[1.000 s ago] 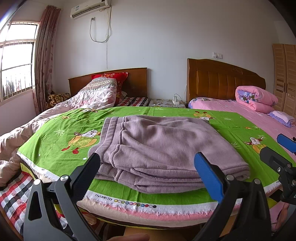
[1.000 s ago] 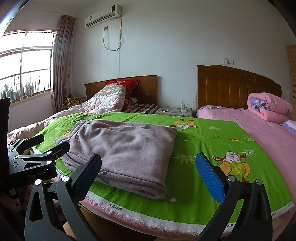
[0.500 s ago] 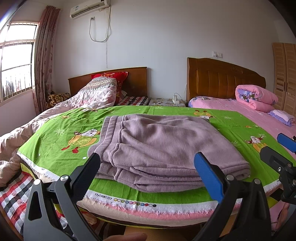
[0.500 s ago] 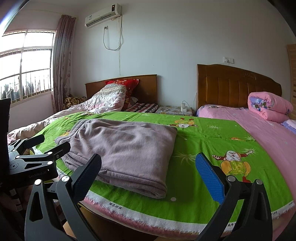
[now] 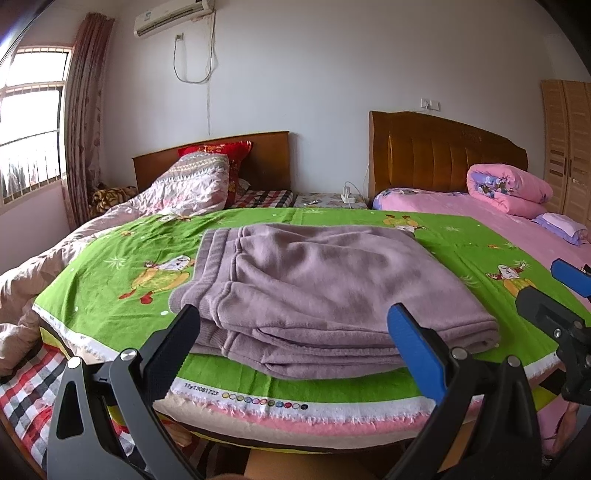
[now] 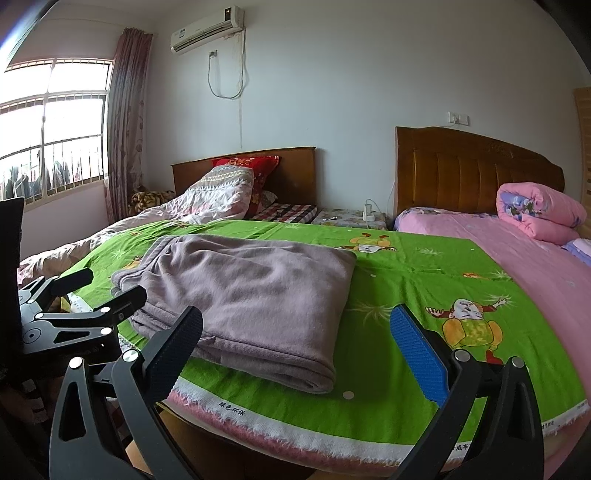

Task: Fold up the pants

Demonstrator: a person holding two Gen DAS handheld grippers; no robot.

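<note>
Through my left wrist camera, my left claw (image 5: 293, 341) is spread wide with nothing between its black and blue fingers. It hangs just off the near edge of the bed (image 5: 258, 400). The pants (image 5: 325, 288), mauve fleece folded into a thick stack, lie on the green cartoon sheet (image 5: 122, 269) close to that near edge, waistband toward the left. Nothing stands between my claw and the stack. At the right edge of this view my right claw (image 5: 554, 291) pokes in beside the bed's near right corner. Farther off are a rumpled quilt (image 5: 192, 184) against a red pillow (image 5: 221, 151) and a rolled pink duvet (image 5: 506, 188) by the taller headboard (image 5: 436, 155).

Through my right wrist camera, my right claw (image 6: 295, 345) is likewise wide open and holds nothing. The pants (image 6: 251, 291) sit to the left of centre, their folded edge facing right, with bare green sheet (image 6: 406, 295) to the right of them. My left claw (image 6: 99, 288) shows at the left, its fingers apart, just beside the waistband end. An air conditioner (image 6: 207, 29) hangs on the far wall beside the curtain (image 6: 125, 122).
</note>
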